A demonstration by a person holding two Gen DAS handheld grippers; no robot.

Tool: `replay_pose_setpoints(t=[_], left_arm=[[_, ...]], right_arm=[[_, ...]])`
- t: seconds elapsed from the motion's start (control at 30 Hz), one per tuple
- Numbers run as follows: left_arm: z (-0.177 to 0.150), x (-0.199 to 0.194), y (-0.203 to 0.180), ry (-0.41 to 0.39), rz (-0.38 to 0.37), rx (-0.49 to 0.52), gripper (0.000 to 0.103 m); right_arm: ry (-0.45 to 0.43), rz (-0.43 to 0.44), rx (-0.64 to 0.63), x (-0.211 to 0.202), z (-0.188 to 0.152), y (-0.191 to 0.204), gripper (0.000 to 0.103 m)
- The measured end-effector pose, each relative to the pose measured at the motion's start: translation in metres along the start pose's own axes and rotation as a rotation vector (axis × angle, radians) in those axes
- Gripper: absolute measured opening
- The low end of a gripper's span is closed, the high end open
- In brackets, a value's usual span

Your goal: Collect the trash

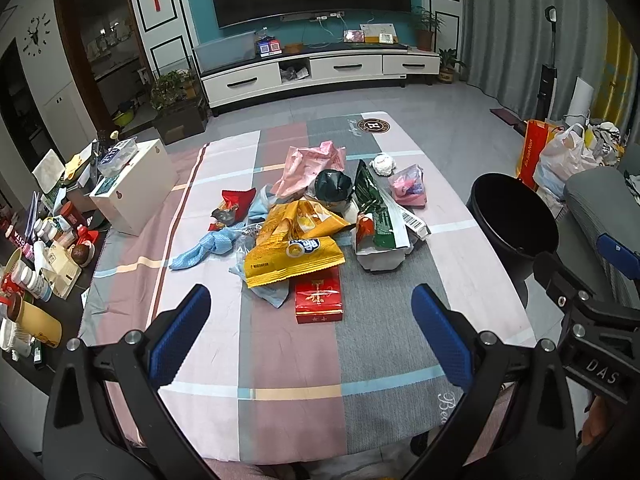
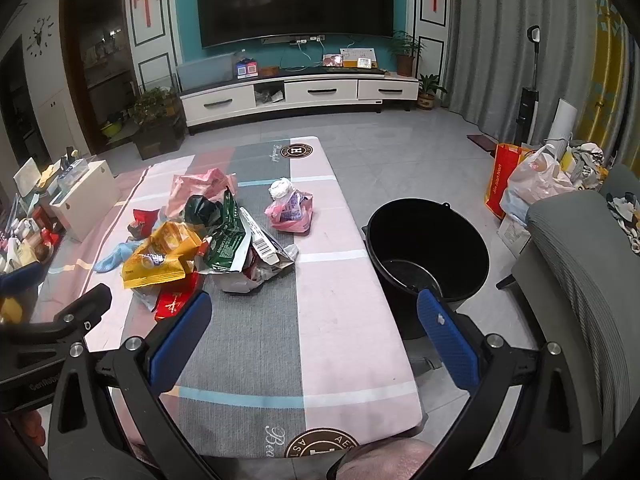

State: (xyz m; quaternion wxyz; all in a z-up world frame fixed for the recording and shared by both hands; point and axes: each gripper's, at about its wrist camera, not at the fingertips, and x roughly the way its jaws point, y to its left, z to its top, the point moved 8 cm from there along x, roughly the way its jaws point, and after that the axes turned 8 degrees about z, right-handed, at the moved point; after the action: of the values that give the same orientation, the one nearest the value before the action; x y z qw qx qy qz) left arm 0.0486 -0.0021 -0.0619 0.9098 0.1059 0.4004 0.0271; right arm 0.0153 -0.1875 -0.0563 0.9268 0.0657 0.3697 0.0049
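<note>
Both claws, left claw and right claw, gape wide, empty, before trash pile.

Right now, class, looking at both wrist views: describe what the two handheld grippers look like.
Both match. The left gripper and right gripper have black angular plastic frames with silver bolts, and each finger carries a blue textured pad. White lettering marks the bodies: "DAS" on the right one, "GenRobo" on the left. No cables or sleeves show.
</note>
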Motion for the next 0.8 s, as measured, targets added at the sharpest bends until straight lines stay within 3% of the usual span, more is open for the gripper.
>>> replay_pose_setpoints(t=[0.8], left_arm=[[0.0008,-0.0019,0.0014,-0.005,0.002,-0.003,0.1]], right_arm=[[-0.005,0.005,-0.003,-0.0029,0.0006,0.0021,0.1]])
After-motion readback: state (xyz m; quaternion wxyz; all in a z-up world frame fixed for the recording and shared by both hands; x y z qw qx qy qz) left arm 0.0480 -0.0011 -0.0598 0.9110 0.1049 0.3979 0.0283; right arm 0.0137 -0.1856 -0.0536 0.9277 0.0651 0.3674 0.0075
